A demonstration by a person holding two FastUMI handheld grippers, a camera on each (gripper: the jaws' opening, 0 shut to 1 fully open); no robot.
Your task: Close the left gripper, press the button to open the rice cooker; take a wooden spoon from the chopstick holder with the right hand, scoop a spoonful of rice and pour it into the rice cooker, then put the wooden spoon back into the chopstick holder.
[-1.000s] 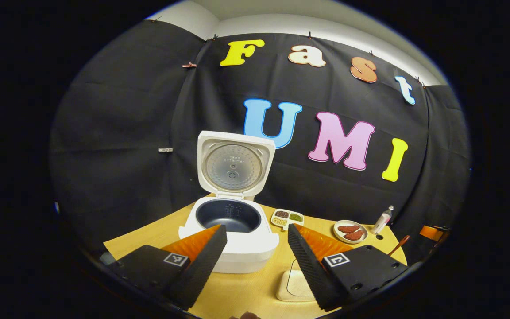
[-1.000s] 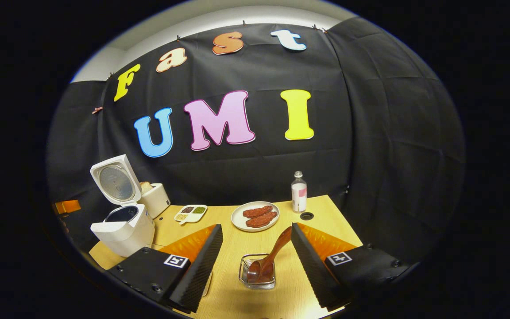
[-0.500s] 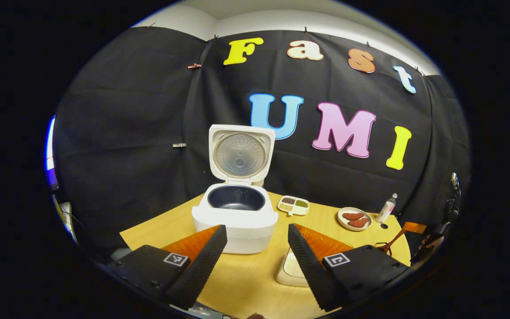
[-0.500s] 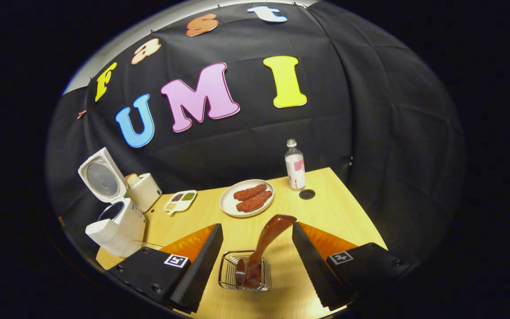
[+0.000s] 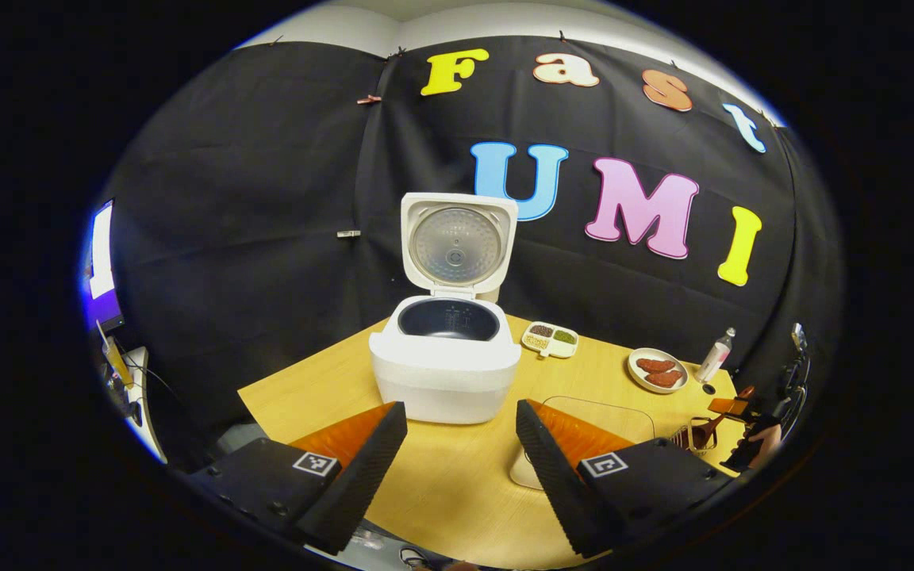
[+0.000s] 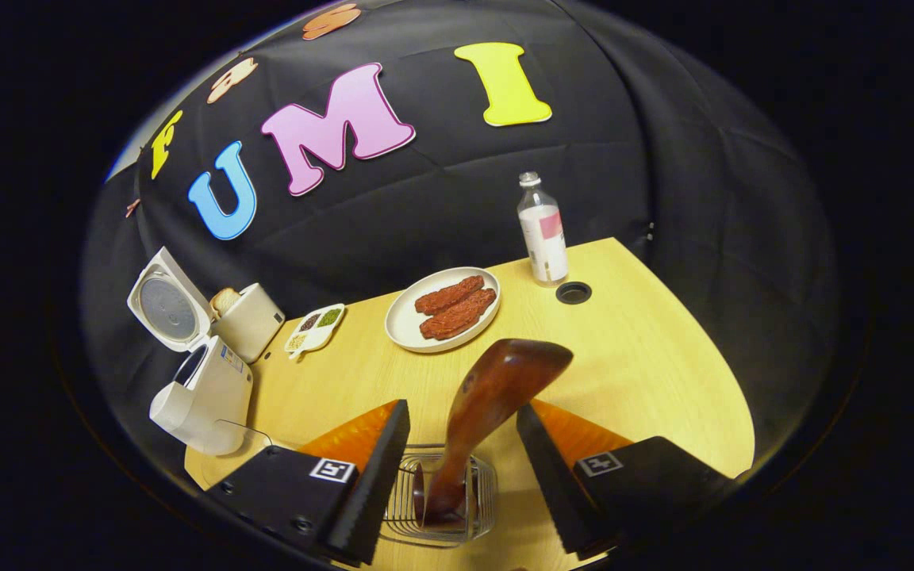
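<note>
Right gripper (image 6: 461,456) sat wide apart, straddling the wooden spoon (image 6: 489,404) with neither finger touching it. Spoon stood tilted in the chopstick holder (image 6: 441,507), a wire basket at the table's near edge, its broad end leaning up and away toward the far finger side. Left gripper (image 5: 457,452) was also wide, holding nothing, facing the rice cooker (image 5: 445,369), whose lid was already up and inner pot exposed.

We judged the grab as the step in hand. To do it well we'd centre on the handle's narrower stretch just above the basket rim, close square across it, then lift along the spoon's tilt so it doesn't drag the basket. Wire rim near our fingers looked like the main snag risk.

Around it: plate of red patties (image 6: 445,309) and a bottle (image 6: 543,234) farther back, small divided dish (image 6: 314,327) and a toaster (image 6: 247,321) toward the cooker. A clear lidded tray (image 5: 584,424) lay between cooker and basket; we couldn't tell whether that held the rice.
</note>
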